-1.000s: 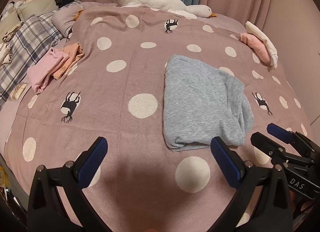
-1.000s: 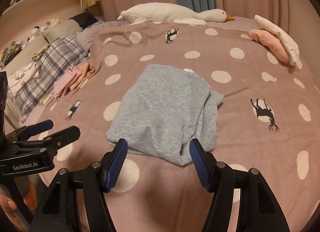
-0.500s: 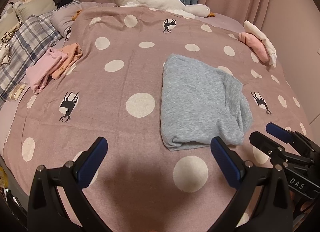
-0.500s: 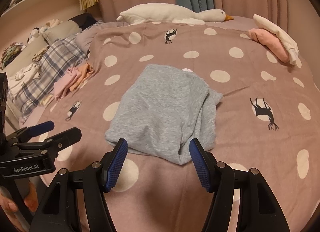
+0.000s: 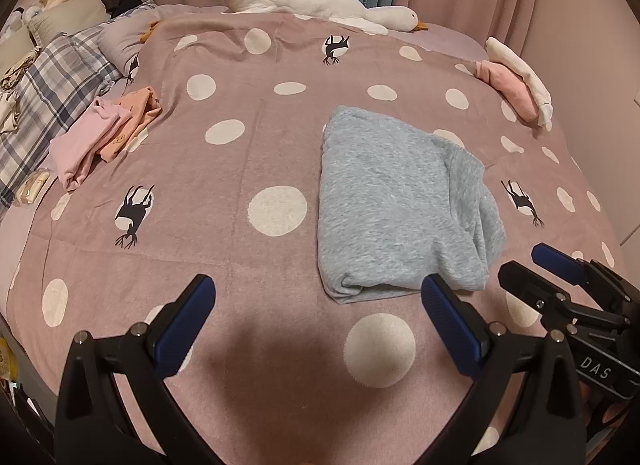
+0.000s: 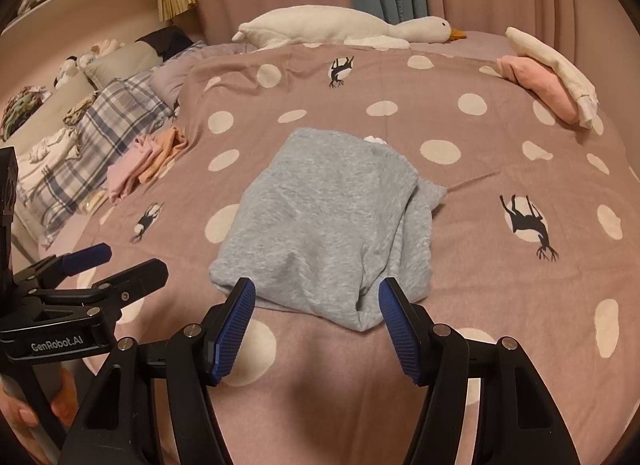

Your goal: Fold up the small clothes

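Note:
A grey garment (image 5: 392, 205) (image 6: 328, 217) lies folded into a rough rectangle on the mauve polka-dot bedspread (image 5: 248, 257), with a looser layer bunched along its right side. My left gripper (image 5: 316, 301) hovers open over the bedspread, just in front and to the left of the garment's near edge, with nothing between its blue pads. My right gripper (image 6: 316, 293) is open too, its fingertips level with the garment's near edge but not pressing on it. Each gripper shows in the other's view: the right gripper (image 5: 532, 265) and the left gripper (image 6: 120, 261), which a hand holds.
Folded pink and orange clothes (image 5: 104, 133) (image 6: 148, 161) lie at the left of the bed. A pink and white pile (image 5: 516, 93) sits at the far right edge. A white plush goose (image 5: 312, 1) lies along the back, and plaid bedding (image 5: 52, 93) at the left.

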